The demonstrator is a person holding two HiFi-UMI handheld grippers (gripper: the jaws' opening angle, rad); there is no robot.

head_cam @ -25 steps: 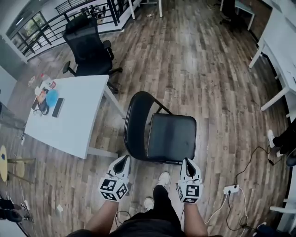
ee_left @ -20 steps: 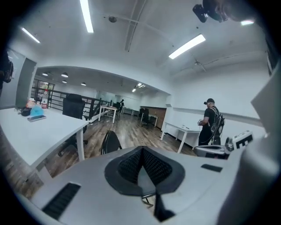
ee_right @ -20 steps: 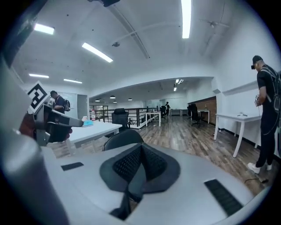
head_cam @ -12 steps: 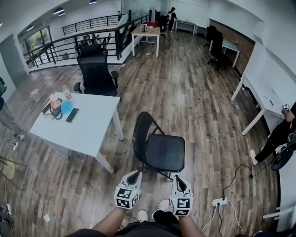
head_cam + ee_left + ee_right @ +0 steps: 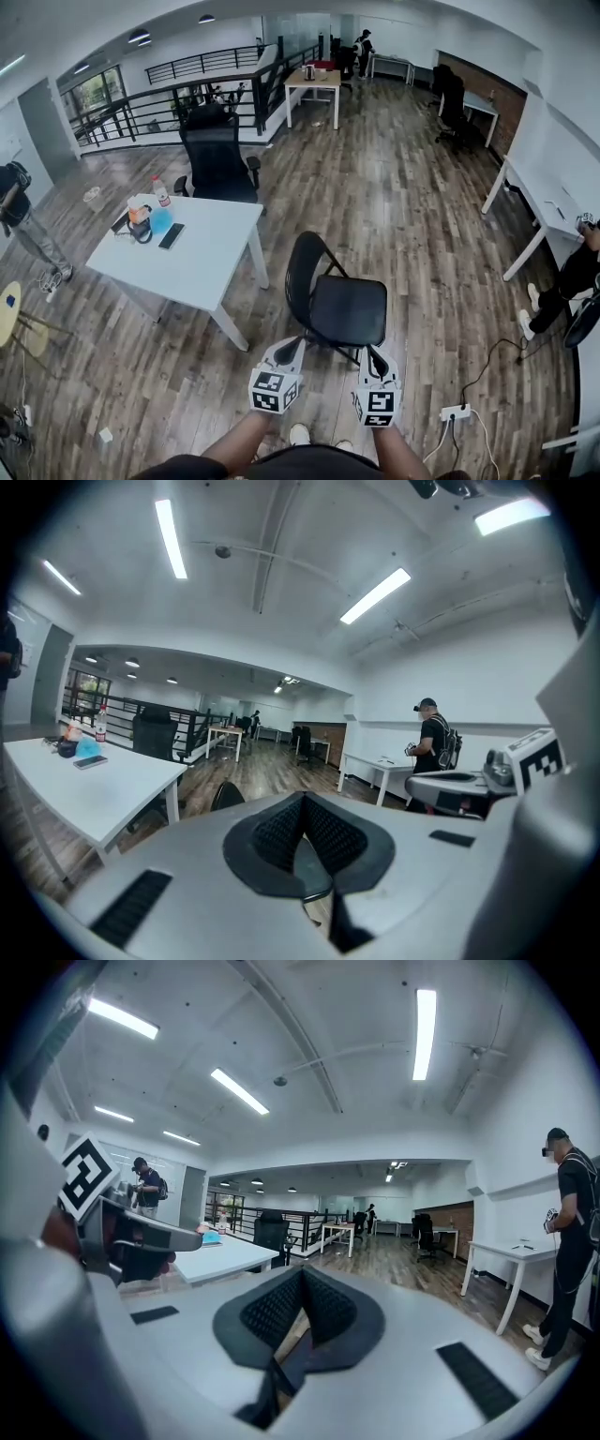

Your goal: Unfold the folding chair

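Observation:
The black folding chair (image 5: 345, 307) stands unfolded on the wood floor, its seat flat and its curved backrest (image 5: 301, 265) towards the white table. Just in front of the seat's near edge, not touching it, my left gripper (image 5: 292, 345) and my right gripper (image 5: 375, 356) hang side by side. Both are shut with nothing between their pads. In the left gripper view the shut left gripper (image 5: 302, 829) points level into the room, with the top of the chair's backrest (image 5: 226, 794) just over its body. The right gripper view shows the shut right gripper (image 5: 300, 1309) the same way.
A white table (image 5: 197, 258) with a bottle, a phone and small items stands left of the chair, a black office chair (image 5: 221, 155) behind it. White desks (image 5: 548, 202) line the right wall. A power strip (image 5: 457, 412) with cables lies at the right. People stand at both edges.
Both grippers have come up and back from the seat's front edge, still shut. The head view has lifted, so the chair looks smaller and more of the room shows.

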